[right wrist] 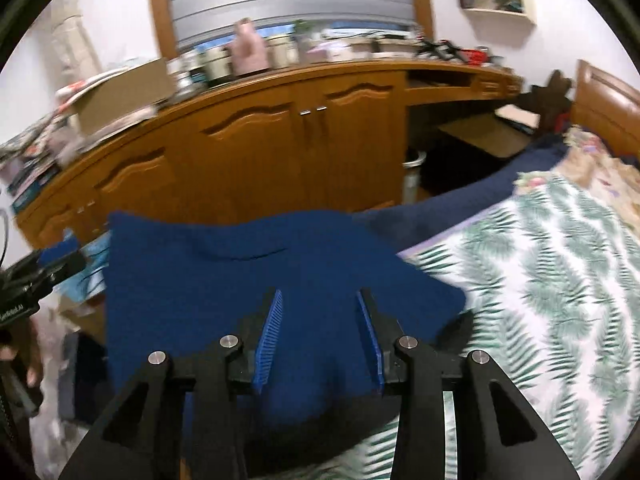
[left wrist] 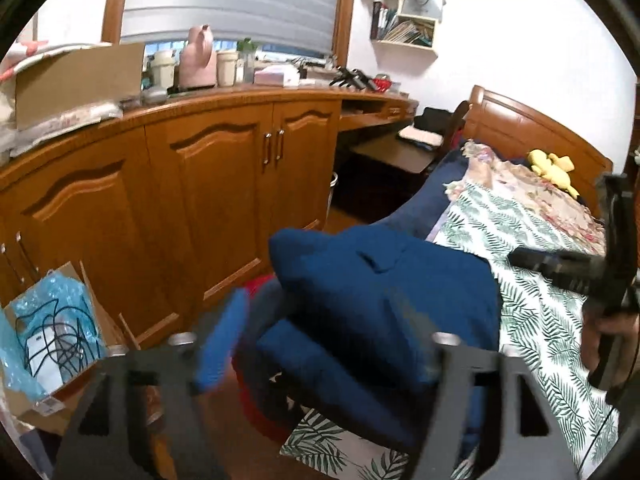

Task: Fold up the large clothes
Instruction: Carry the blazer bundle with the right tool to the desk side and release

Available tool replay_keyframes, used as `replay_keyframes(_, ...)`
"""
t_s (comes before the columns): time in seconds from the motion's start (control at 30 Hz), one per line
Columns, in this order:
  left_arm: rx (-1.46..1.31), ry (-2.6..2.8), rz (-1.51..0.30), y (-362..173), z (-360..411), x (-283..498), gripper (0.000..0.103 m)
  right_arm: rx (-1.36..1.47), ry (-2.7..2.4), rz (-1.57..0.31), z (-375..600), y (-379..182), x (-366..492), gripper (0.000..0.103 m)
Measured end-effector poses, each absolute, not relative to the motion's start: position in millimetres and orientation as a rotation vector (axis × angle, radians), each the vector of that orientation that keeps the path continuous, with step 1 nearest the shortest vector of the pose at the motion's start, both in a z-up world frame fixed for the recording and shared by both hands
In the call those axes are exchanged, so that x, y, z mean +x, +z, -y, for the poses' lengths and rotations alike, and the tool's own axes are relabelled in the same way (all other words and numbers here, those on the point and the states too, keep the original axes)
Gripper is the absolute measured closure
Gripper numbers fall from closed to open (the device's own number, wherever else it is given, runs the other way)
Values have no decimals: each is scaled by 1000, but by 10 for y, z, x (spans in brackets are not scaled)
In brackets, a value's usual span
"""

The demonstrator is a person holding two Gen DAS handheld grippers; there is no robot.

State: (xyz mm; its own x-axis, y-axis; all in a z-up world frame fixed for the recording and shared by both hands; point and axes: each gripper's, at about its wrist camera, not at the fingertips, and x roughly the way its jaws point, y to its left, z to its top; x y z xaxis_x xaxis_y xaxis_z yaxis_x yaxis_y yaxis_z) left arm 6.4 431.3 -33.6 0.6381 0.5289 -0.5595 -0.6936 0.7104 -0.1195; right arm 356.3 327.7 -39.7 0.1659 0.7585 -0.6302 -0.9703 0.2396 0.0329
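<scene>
— Where is the garment?

— The blue garment (right wrist: 248, 280) lies in a thick fold at the near left corner of the bed (right wrist: 560, 280), on the leaf-print sheet, its left side hanging off the edge.

— And your claws?

— My right gripper (right wrist: 320, 340) stands apart above the cloth, clamping nothing. My left gripper (left wrist: 320, 344) is wide apart; blur hides whether a pad brushes the fabric, I think not.

— Next?

— I'd judge the fold needs squaring: take both far corners low, pinch only the top layer, draw evenly.
</scene>
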Motion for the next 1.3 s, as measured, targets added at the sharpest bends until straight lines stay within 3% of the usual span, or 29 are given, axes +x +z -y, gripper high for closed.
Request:
replay_keyframes(0.3,-273,672,-536,-211,-4178,-63,19,-524,1454,-681,-3540,-1029,3020,64)
replay_keyframes(0.43,-246,672,-540,-190,-4110,-132,3,-536,1420,-705,-3691,-1257,3005,64)
replay_keyframes(0.57,-229,658,-540,-167,-4028,-185,1,-467,1389,-740,-3499,-1127,2940,64)
replay_keyframes(1.0,-201,521,-520,-63,-3464,-5,0,-414,1233,-526,-2381,-441,2638,63)
replay_keyframes(1.3,-187,386,-536,-85,-2714,275,1,-350,1109,-495,-1364,-451,2342,46)
